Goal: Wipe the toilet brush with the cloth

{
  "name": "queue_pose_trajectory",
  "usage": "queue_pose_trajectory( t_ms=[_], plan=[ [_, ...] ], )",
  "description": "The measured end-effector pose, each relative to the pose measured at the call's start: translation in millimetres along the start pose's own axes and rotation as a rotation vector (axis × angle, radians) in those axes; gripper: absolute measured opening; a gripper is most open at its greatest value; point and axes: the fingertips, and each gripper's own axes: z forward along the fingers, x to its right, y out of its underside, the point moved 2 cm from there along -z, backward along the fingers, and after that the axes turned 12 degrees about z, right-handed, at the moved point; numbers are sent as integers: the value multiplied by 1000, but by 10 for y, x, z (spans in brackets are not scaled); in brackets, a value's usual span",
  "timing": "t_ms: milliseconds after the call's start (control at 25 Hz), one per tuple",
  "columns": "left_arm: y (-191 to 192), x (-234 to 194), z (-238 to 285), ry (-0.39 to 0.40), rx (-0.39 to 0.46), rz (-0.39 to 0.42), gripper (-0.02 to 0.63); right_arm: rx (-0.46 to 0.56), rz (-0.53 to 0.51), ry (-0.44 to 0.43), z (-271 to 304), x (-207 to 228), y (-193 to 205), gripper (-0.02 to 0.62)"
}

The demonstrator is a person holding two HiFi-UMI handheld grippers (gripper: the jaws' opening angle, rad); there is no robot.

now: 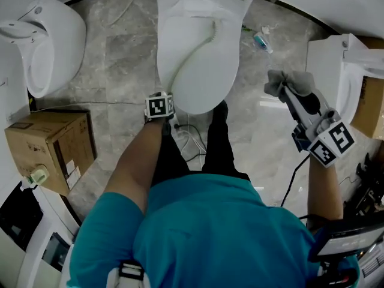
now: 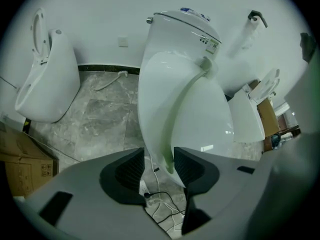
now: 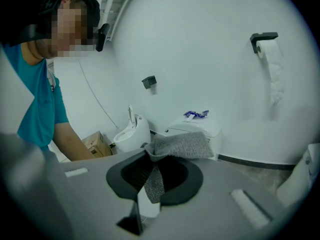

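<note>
- Two grippers, two roles: my left gripper point(image 2: 159, 166) points down at the front of the toilet point(image 1: 204, 83) with its jaws spread. My right gripper point(image 3: 152, 176) has its jaws pinched on the grey cloth point(image 3: 180, 146), off to the side and well apart from the toilet.
- A long pale green strip lies along the closed lid, and I take it for the toilet brush point(image 2: 172, 124). Its lower end sits in the gap between my left jaws, with neither pad pressing on it.
- To do this step well I would centre that end between the pads, close firmly, and lift it clear of the lid before the cloth comes across. Which end carries the bristles I cannot tell.
- I would go low enough to catch the brush but stay off the white cables point(image 2: 160, 204) on the floor below.
- The cloth stands in a loose fold above the right jaws, so I would wipe with that free fold, stroking along the brush.
- Only the left gripper view shows the brush end between the jaws; in the head view the marker cube hides them.
- Only the right gripper view shows the pinch on the cloth, but it shows no brush. Only the head view shows how far apart the two grippers stand.
</note>
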Motion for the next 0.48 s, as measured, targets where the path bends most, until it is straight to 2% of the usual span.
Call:
queue_pose_trajectory(
  t_ms=[240,480],
  plan=[
    [-40,47,230,-16,17,2,170,-32,28,6,-38,163,202,37],
    [-44,32,249,-7,27,48,184,-42,36,12,-79,232,246,37]
  ],
)
